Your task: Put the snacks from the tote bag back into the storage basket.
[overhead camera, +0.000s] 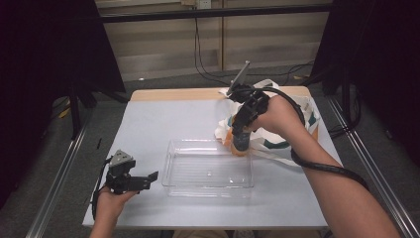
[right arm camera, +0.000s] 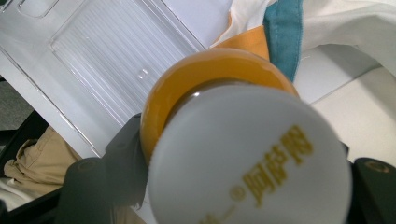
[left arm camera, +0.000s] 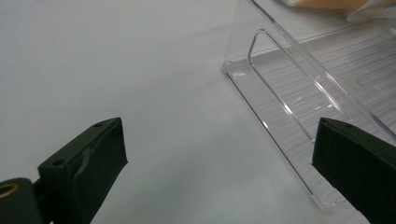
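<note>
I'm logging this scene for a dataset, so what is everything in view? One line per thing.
bottle: one, orange with a white cap, at the tray's far right corner, clamped in the right gripper
tray: one, clear plastic, mid-table, nothing in it
cloth bag: one, white with teal and orange, far right of table
table: one, pale grey
left gripper: one, black, open, near left of tray
right gripper: one, black, shut on bottle

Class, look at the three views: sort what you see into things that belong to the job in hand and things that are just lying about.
Part of the job:
- orange bottle with white cap, gripped by the right gripper
- clear plastic tray
- cloth bag beside the bottle

Just lying about:
- left gripper, open on the table, holding nothing
- cables on the floor behind
</note>
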{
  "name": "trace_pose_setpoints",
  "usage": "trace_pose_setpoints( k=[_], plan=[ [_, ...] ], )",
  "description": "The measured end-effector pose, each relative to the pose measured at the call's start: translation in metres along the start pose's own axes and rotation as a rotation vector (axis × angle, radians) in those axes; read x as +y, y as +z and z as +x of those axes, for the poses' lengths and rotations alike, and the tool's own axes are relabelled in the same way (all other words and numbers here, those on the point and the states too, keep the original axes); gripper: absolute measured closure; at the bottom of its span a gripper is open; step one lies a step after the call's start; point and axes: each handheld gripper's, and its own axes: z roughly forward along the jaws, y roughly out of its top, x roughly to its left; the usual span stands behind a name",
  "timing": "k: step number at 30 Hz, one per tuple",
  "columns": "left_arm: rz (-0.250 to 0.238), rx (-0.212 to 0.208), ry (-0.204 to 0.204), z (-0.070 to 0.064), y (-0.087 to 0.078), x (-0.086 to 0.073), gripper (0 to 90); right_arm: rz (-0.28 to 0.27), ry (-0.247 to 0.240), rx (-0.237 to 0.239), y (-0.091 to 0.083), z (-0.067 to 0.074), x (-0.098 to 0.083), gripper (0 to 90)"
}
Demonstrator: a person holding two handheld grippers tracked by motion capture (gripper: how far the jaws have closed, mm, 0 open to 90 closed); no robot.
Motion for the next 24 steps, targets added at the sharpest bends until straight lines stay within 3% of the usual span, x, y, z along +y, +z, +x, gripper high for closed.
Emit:
trace_pose_setpoints(
  k=[24],
  plan=[
    [-0.005, -0.002, -0.005, -0.0010, 0.0003, 0.0000, 2.8, 0.012, 0.003, 0.008, 0.0093, -0.0044, -0.0078, 30.3]
  ],
)
